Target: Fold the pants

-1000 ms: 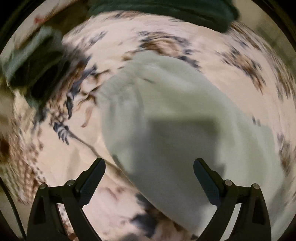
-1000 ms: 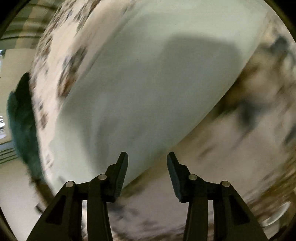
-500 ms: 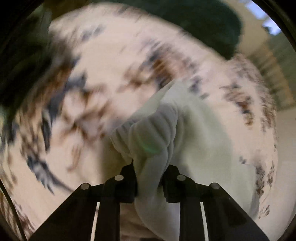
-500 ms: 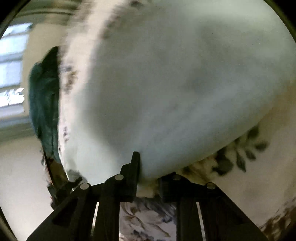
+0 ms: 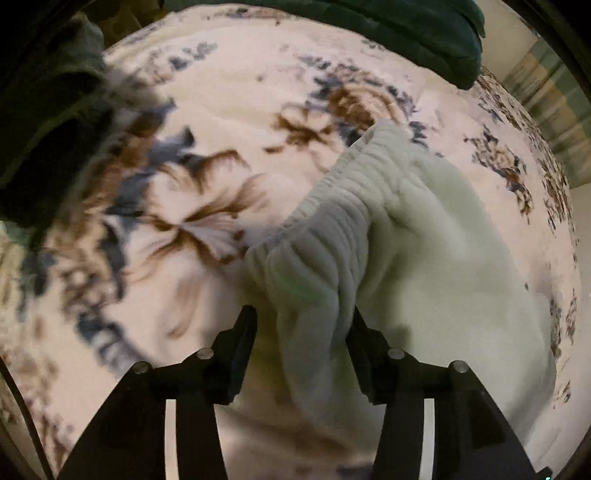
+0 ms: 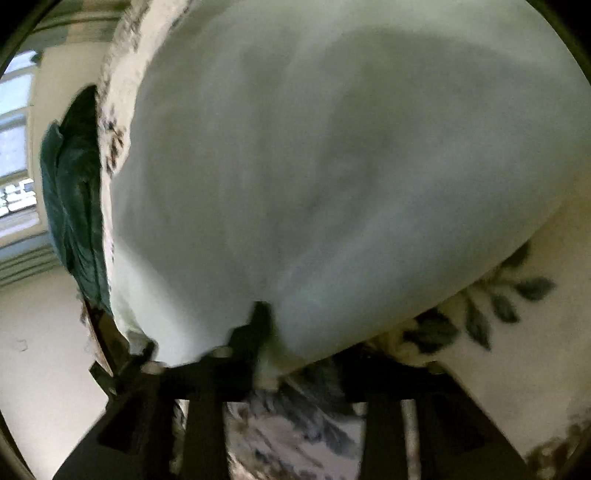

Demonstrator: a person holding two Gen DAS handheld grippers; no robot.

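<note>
Floral bedspread (image 5: 221,92); pale pants (image 5: 424,240) waistband between left hand-held gripper (image 5: 303,328) jaws.

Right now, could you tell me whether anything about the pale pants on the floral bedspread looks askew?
The pants have their ribbed waistband bunched and puckered between the left gripper fingers, not flat on the bedspread.

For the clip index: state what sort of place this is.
Most likely a bedroom at home. The pale green pants lie on a soft floral bedspread, a dark green blanket is bunched at its far edge, and a window shows beside it.
</note>
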